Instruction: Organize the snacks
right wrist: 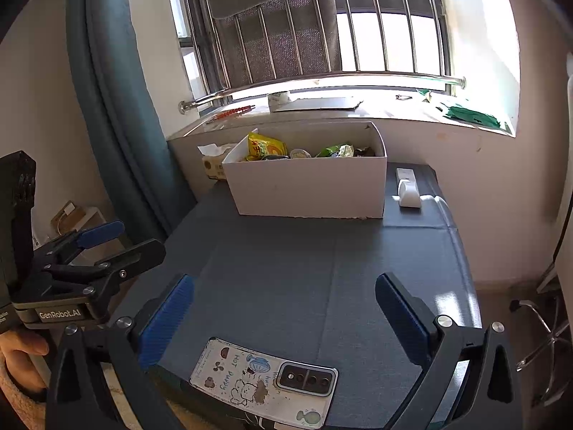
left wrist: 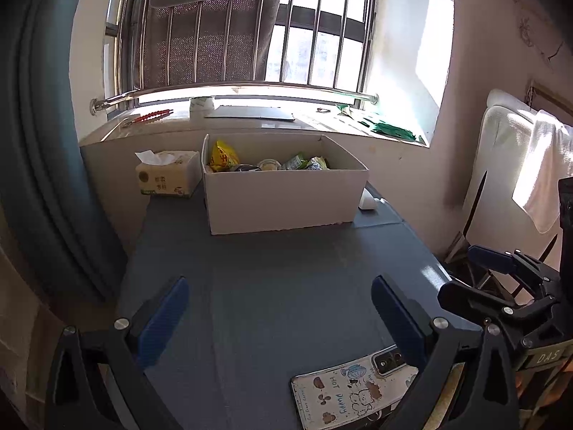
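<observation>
A white cardboard box (left wrist: 286, 200) (right wrist: 311, 186) stands at the far end of the grey table and holds several snacks: a yellow bag (left wrist: 222, 156) (right wrist: 265, 147), a small round cup (left wrist: 269, 165) (right wrist: 299, 153) and green packets (left wrist: 304, 162) (right wrist: 335, 150). My left gripper (left wrist: 279, 319) is open and empty, low over the near table, well short of the box. My right gripper (right wrist: 284, 317) is open and empty too, beside it. Each gripper shows in the other's view, the right one (left wrist: 501, 272) and the left one (right wrist: 96, 247).
A phone in a cartoon case (left wrist: 352, 390) (right wrist: 265, 381) lies at the table's near edge between the grippers. A tissue pack (left wrist: 168, 173) (right wrist: 215, 165) stands left of the box, a white device (right wrist: 408, 188) right of it. The window sill (left wrist: 250, 118) runs behind; a teal curtain (right wrist: 114, 100) hangs at the left.
</observation>
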The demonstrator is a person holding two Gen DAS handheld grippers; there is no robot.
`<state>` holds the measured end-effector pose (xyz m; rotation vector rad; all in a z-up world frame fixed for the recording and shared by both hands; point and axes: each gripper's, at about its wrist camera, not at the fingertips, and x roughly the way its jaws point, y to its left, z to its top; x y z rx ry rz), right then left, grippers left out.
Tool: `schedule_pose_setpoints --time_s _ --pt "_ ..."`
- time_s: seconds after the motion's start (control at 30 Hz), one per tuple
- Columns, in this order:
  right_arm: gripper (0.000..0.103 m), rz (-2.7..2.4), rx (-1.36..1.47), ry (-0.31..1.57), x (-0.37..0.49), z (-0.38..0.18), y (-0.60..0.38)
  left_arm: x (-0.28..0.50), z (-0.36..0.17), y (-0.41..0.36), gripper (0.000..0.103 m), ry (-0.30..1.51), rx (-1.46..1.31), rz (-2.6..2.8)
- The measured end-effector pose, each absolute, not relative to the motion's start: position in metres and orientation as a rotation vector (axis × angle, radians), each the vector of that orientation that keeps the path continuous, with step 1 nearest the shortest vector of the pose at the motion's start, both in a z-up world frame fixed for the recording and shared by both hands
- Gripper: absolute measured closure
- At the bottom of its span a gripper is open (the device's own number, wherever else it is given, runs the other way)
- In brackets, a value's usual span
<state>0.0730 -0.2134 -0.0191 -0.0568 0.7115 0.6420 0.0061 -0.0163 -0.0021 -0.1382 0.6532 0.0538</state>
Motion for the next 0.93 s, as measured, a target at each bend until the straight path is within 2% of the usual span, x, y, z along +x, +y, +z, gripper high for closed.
schedule_pose_setpoints --time_s 0.93 --pt "0.0 0.647 -0.065 0.722 0.0716 -0.0216 -0.2099 0.0051 -0.0045 -0.0134 0.0 0.65 -0.139 0.044"
